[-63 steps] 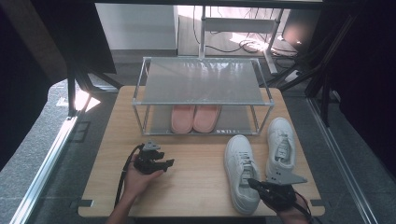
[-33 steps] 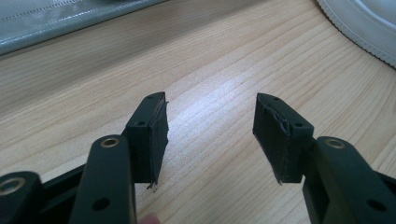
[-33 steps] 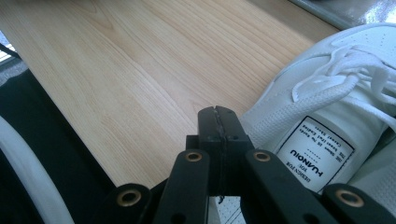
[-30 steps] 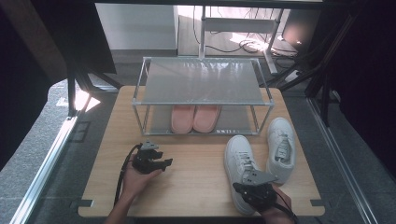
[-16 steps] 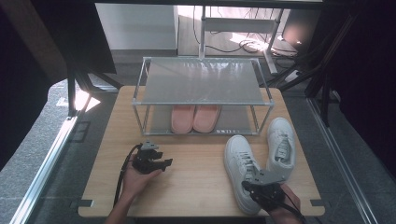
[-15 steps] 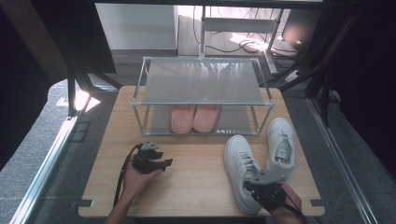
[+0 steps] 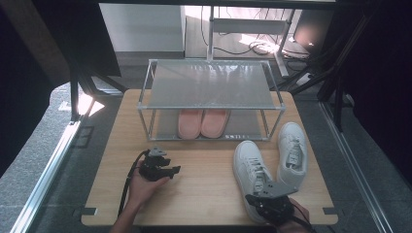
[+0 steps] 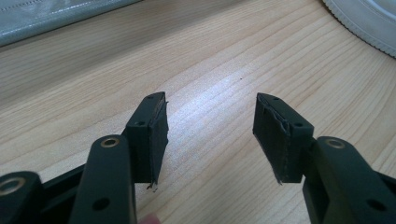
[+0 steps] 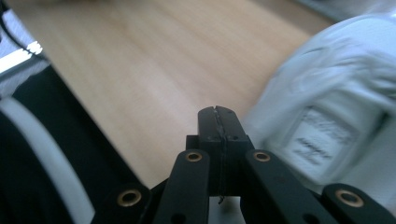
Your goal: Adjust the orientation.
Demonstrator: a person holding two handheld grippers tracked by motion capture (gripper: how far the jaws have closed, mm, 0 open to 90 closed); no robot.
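Note:
Two white sneakers lie on the right of the wooden table [image 7: 204, 194]: the near one [image 7: 250, 170] and the far one [image 7: 291, 150]. My right gripper [image 7: 252, 199] is at the near sneaker's heel [image 9: 327, 121] by the table's front edge. Its jaws are shut with nothing between them [image 9: 218, 116]. My left gripper [image 7: 176, 170] rests on the table's left half, held in a hand, apart from the shoes. It is open with bare wood between its pads [image 8: 210, 121]. A sneaker's sole [image 8: 369, 23] shows at that view's top right corner.
A metal-framed shoe rack [image 7: 211, 85] with a frosted top stands at the back of the table. A pair of pink slippers [image 7: 201, 121] sits on its lower shelf. Floor rails and cables surround the table.
My right gripper has shifted left along the front edge, from between the two sneakers to the near sneaker's heel, staying shut. The left gripper has stayed still.

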